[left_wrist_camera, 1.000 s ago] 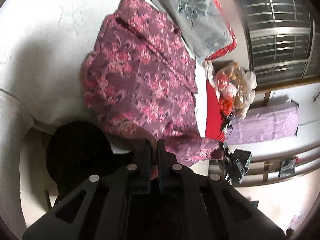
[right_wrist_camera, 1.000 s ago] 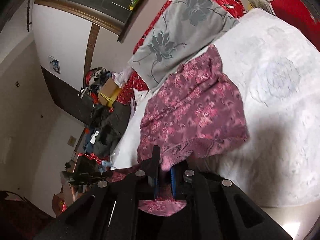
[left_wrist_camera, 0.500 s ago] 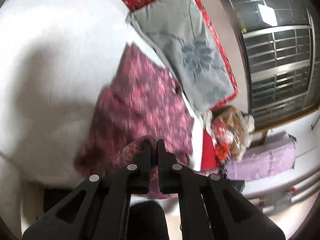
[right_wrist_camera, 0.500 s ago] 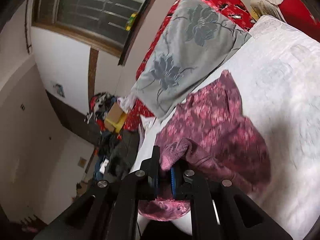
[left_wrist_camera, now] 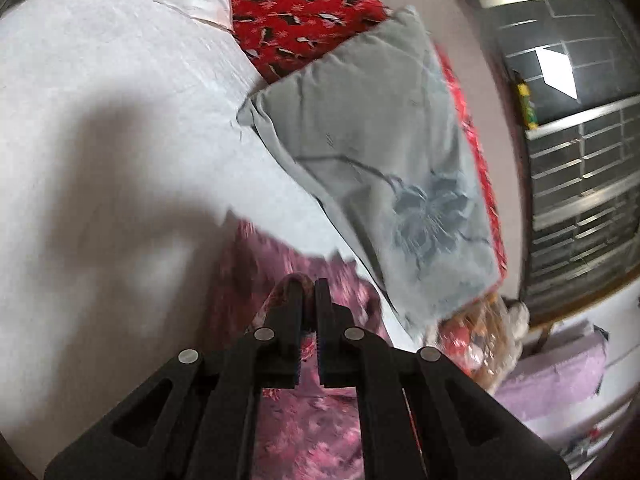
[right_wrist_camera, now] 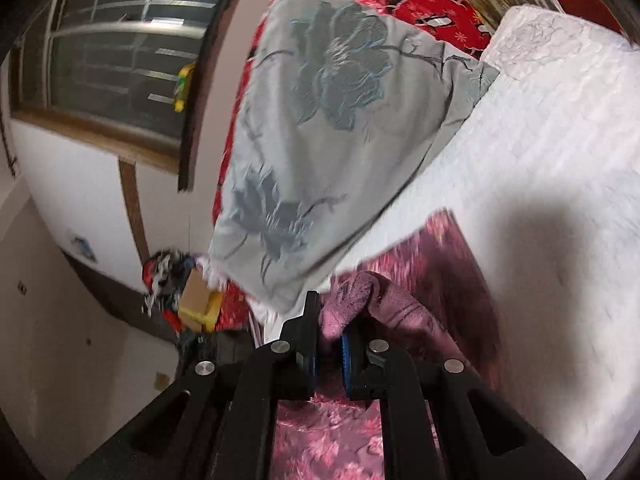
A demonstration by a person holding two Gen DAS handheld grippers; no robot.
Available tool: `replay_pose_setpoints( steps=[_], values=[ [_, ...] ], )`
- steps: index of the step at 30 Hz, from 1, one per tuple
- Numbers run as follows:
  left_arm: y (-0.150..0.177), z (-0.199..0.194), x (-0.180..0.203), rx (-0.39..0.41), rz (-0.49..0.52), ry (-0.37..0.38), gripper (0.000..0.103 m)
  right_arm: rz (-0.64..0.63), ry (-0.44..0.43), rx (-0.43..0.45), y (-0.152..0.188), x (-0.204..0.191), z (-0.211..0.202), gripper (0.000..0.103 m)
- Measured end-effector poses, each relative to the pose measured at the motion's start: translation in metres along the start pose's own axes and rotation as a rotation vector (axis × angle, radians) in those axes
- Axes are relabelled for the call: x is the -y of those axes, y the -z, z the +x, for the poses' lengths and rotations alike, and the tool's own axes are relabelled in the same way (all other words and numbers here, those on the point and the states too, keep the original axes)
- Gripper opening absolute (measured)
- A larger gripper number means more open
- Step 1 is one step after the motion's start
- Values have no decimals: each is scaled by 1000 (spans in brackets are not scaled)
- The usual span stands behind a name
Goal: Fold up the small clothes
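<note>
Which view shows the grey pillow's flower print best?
Right wrist: grey pillow shows two dark flowers, the upper one fairly sharp. Left wrist shows the pillow with only one pale, motion-blurred flower.

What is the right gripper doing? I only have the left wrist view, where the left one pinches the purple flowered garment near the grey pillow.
Observer: The right gripper is shut on a bunched edge of the same garment, which is raised above the rest of the cloth on the white bed.
Operator: Where is that pinch relative to the pillow?
Observer: Just below the lower corner of the pillow. I cannot tell whether they touch.
Operator: Is there anything past the bed on that side?
Observer: A cardboard box sits in a cluttered heap by the wall.
</note>
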State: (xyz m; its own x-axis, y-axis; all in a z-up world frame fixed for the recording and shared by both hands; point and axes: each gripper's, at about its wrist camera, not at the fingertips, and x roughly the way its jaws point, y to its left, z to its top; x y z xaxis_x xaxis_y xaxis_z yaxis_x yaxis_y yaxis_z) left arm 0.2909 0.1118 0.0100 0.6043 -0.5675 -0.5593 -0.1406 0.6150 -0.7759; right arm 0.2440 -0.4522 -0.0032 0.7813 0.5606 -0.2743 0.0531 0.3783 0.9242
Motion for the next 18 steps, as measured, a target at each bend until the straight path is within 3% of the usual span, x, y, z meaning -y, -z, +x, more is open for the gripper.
replay_pose_setpoints(
  steps=[4,6,9,10,11,13,18],
  values=[
    [-23,36,-23,-51,-103,-65,4,92,110,-2,-20,27,35,14],
    [-31,38,-33,-69,-172,2,5,134,164,-38,-25,38,46,15],
    [-35,15,-38,-3,-216,129,26,95,130,-12,-31,31,37,28],
    [-31,2,-38,28,-205,131,45,71,110,24,-33,26,26,40],
    [-25,-7,-36,48,-188,105,60,57,108,54,-35,24,18,51],
    [-9,-16,-33,65,-139,53,66,16,165,93,-36,22,6,53],
    [33,15,-31,-46,-10,-107,69,-77,370,-18,-29,29,22,53]
  ],
)
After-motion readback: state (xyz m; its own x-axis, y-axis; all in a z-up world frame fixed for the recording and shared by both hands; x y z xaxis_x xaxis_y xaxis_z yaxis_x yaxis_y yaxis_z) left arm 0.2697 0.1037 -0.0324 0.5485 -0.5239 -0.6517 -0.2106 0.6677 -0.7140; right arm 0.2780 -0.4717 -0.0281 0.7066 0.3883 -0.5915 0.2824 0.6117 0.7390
